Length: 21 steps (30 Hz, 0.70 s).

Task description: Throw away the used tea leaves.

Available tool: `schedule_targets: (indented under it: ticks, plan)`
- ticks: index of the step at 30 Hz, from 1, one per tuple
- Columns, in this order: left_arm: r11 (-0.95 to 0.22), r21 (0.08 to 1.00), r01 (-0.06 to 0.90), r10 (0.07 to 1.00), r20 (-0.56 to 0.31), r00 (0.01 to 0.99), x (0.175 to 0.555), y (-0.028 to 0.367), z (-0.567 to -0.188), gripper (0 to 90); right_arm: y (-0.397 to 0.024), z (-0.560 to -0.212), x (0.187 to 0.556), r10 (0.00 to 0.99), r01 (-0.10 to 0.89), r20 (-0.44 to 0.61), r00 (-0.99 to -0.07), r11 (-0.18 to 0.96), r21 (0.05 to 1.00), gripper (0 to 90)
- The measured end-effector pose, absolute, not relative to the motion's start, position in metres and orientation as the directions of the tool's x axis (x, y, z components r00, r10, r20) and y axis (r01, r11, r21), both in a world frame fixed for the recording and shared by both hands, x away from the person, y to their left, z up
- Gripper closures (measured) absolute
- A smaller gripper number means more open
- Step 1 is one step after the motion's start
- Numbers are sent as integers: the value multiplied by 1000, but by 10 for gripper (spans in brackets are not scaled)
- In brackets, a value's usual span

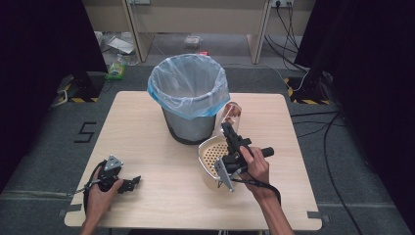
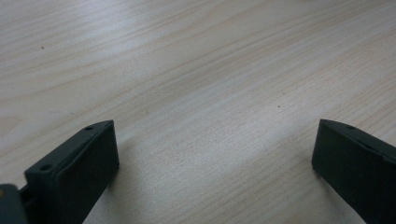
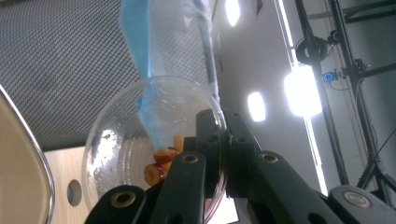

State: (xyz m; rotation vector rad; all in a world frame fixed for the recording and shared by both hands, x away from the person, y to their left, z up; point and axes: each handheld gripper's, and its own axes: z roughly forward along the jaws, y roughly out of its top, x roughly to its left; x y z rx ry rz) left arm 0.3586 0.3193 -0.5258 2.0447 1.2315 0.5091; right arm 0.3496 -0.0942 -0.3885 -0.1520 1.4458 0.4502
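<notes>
Right gripper view: right claw (image 3: 223, 140) clamps tilted clear bowl (image 3: 140, 140) beside bin (image 3: 70, 65)

1. One wooden table (image 1: 147, 127), centre of the high view.
2. One mesh waste bin (image 1: 188, 100) with one blue-white liner bag (image 1: 188, 83), upper centre.
3. One clear glass bowl (image 3: 126, 140), centre left of the right gripper view, with a few fruit pieces (image 3: 161, 163).
4. One cream perforated basket (image 1: 211, 156), centre right.
5. Two grippers: left gripper (image 1: 131, 183) lower left, right gripper (image 1: 227, 128) centre right.
</notes>
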Motion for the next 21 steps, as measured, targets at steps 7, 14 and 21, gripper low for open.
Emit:
schedule_targets:
  ticks: [7,14,21]
  plan:
    - [-317,726,610,880,-15,475,359,319,-526,0,-95,-397,350,183,-398,-980,79,907,138,875]
    - [-313,726,612,880,-20,474,359,319,-526,0,-92,-390,343,181,-419,-973,141,902,107,876]
    - [-315,726,612,880,-18,475,359,319,-526,0,-96,-399,346,187,-404,-969,162,908,108,877]
